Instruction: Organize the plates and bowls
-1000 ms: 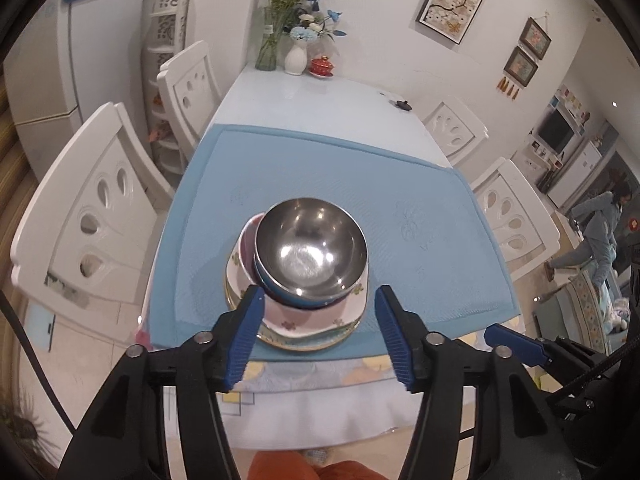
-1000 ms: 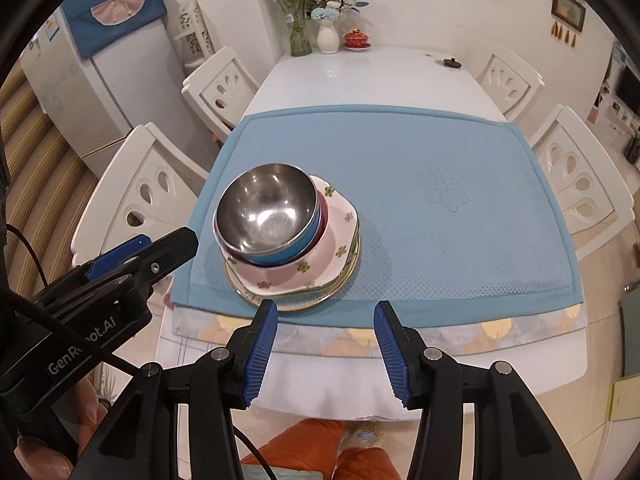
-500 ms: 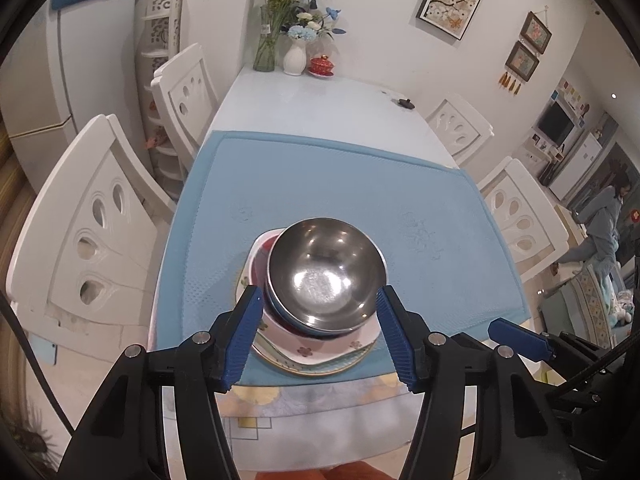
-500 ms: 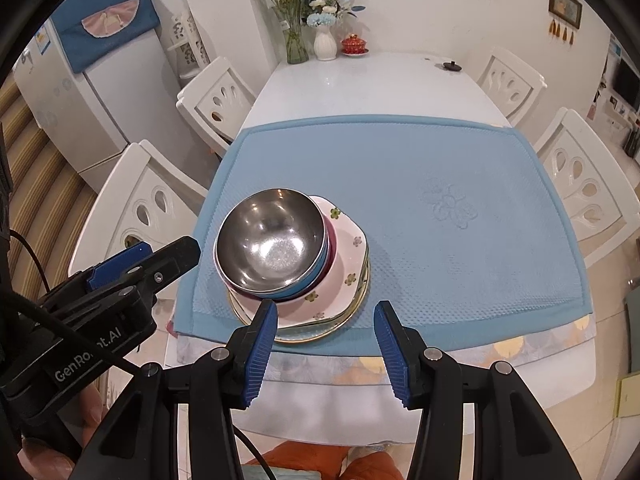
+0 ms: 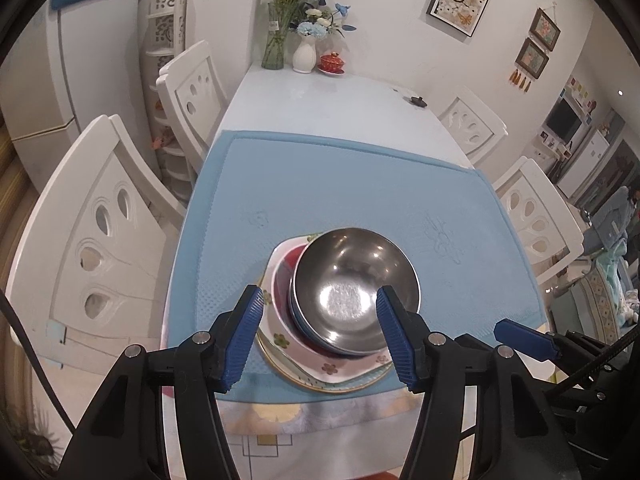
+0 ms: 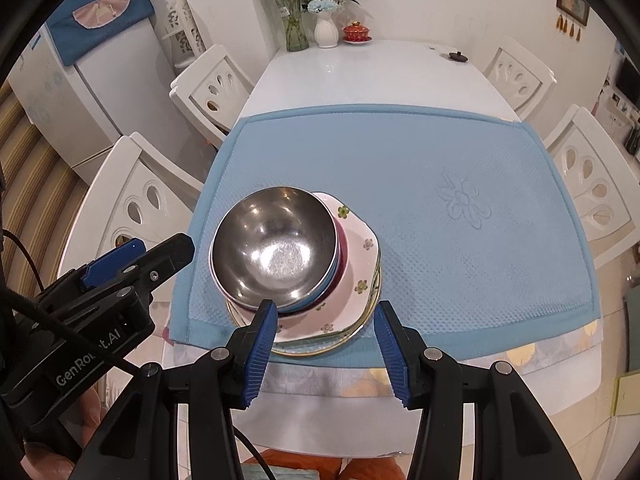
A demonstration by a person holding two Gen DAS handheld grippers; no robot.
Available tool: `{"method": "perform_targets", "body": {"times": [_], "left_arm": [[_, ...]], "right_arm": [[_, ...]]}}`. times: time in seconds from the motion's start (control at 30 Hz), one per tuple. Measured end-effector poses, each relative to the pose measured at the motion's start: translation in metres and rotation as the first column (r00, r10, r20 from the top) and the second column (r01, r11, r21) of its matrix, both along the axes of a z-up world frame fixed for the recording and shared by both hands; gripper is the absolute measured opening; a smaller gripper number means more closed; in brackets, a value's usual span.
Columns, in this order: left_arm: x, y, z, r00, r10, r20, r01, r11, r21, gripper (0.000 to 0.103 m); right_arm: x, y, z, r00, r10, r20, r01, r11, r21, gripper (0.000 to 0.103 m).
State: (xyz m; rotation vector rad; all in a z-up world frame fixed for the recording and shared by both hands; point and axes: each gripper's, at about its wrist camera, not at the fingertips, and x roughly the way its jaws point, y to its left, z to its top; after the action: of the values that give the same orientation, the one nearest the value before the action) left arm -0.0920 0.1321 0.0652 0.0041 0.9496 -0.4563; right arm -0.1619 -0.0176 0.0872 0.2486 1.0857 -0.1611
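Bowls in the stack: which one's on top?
The steel bowl, shiny and unpainted. It nests in the blue bowl, which sits in the red bowl; only their rims show.

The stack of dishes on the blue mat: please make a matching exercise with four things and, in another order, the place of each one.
Things:
1. shiny steel bowl
2. pink flowered square plate
3. gold-rimmed round plate
4. small red lidded cup

Places:
A. far end of the white table, beside the white vase
B. bottom of the stack, on the mat
C. top of the stack
D. under the nested bowls, above the lowest plate

Pairs: 1-C, 2-D, 3-B, 4-A
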Motion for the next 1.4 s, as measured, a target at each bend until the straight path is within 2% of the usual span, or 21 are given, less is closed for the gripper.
{"method": "perform_targets", "body": {"times": [0.4, 0.97, 1.4], "left_arm": [[0.021, -0.008, -0.009, 1.0, -0.025, 0.007, 0.024, 0.998, 0.061, 0.057], [0.033, -0.029, -0.015, 0.998, -0.06, -0.006, 0.06, 0.997, 0.046, 0.057], [0.034, -0.047, -0.016, 1.0, -0.006, -0.022, 0.007, 0.999, 0.042, 0.057]], "right_arm": [[0.02, -0.006, -0.015, 0.999, -0.011, -0.041, 0.011, 1.0, 0.008, 0.048], [0.028, -0.024, -0.02, 0.998, -0.031, -0.058, 0.03, 0.999, -0.013, 0.048], [0.032, -0.047, -0.018, 0.998, 0.012, -0.066, -0.013, 1.0, -0.012, 0.049]]}}
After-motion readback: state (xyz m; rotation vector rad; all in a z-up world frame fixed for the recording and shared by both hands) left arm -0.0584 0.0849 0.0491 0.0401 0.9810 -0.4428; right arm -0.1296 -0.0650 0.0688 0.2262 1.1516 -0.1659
